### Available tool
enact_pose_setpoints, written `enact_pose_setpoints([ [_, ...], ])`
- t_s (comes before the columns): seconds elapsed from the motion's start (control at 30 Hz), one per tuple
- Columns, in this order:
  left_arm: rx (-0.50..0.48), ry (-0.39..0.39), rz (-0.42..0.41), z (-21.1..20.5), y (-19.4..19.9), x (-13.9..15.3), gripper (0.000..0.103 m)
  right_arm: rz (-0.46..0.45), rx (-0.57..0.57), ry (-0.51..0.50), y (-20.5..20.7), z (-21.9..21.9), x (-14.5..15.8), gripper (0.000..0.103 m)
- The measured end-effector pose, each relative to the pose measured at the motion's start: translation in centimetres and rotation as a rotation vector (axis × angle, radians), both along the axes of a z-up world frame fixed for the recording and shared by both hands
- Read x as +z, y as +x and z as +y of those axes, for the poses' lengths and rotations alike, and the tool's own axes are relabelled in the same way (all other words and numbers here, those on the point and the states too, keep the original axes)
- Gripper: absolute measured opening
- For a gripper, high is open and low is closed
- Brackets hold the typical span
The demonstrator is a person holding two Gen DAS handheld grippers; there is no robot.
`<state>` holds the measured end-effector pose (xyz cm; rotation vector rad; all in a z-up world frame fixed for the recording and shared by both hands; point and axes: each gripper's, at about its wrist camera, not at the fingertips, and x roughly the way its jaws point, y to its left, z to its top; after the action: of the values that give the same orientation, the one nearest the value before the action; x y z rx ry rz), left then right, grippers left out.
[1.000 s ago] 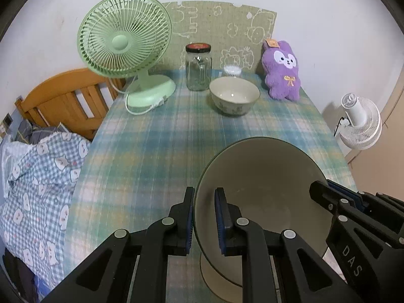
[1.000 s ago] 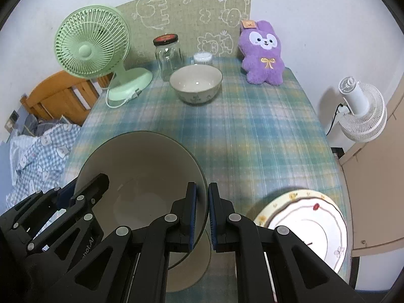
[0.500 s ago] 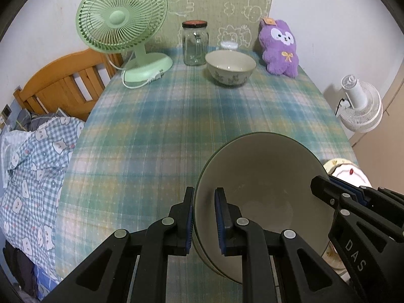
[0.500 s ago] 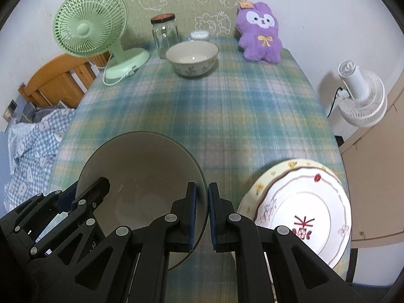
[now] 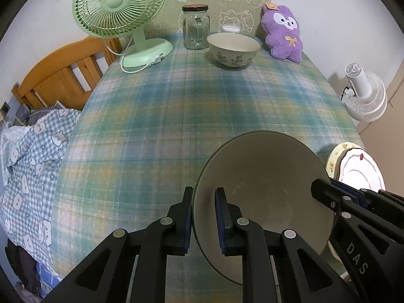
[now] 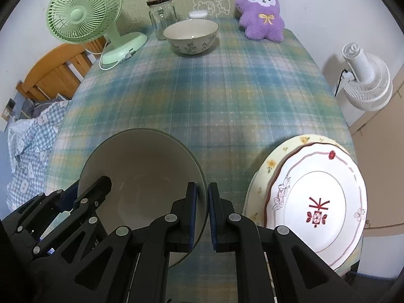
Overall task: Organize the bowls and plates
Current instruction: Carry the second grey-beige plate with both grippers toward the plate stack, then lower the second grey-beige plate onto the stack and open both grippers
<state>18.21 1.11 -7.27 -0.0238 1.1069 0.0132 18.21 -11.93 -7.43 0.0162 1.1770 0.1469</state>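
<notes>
A large grey-green bowl [image 5: 265,189] hangs low over the near end of the checked tablecloth, held by two opposite rims. My left gripper [image 5: 204,202] is shut on its left rim, one pad inside and one outside. My right gripper [image 6: 202,194] is shut on the right rim of the same bowl [image 6: 141,171]. The underside of the bowl is hidden. To its right, near the table's corner, a white plate [image 6: 315,202] with red marks lies on a yellow flowered plate [image 6: 272,161]. A smaller leaf-patterned bowl [image 5: 233,48] stands at the far end.
At the far end stand a green desk fan [image 5: 121,7], a glass jar [image 5: 195,30], a small white pot [image 5: 231,28] and a purple plush toy [image 5: 282,35]. A wooden bed frame [image 5: 58,75] and checked bedding [image 5: 27,164] lie left of the table. A white fan [image 6: 366,80] stands off its right side.
Both grippers have come down with the large bowl and tipped further downward. The stacked plates at the right have come fully into view. Neither grip has changed.
</notes>
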Motion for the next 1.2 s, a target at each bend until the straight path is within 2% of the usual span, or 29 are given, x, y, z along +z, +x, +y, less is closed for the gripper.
enact_pose_setpoints([
  [0.17, 0.002, -0.019, 0.034, 0.6, 0.2, -1.0, 0.013, 0.009, 0.000, -0.017, 0.2, 0.5, -0.6, 0.012],
  [0.43, -0.024, -0.012, 0.022, 0.7, 0.6, -1.2, 0.013, 0.003, -0.018, -0.018, 0.5, 0.6, -0.7, 0.012],
  [0.53, -0.059, 0.021, 0.016, 0.0, 0.5, -1.3, 0.023, -0.010, -0.015, -0.027, 0.4, 0.8, -0.6, 0.012],
  [0.63, -0.060, 0.002, 0.028, -0.2, 0.5, -1.1, 0.030, -0.020, -0.020, -0.033, 0.3, 0.5, -0.5, 0.012],
  [0.87, -0.042, 0.010, -0.026, -1.2, -0.1, 1.5, 0.054, -0.092, 0.021, -0.041, 0.0, 0.2, 2.3, 0.012],
  [1.03, 0.004, 0.042, -0.063, -1.6, -0.6, 3.8, 0.064, -0.131, 0.050, -0.021, -0.3, -0.2, 4.7, 0.012],
  [1.2, 0.024, 0.036, -0.109, -1.5, -0.9, 6.1, 0.067, -0.176, 0.064, -0.016, -0.7, -0.2, 7.2, 0.013],
])
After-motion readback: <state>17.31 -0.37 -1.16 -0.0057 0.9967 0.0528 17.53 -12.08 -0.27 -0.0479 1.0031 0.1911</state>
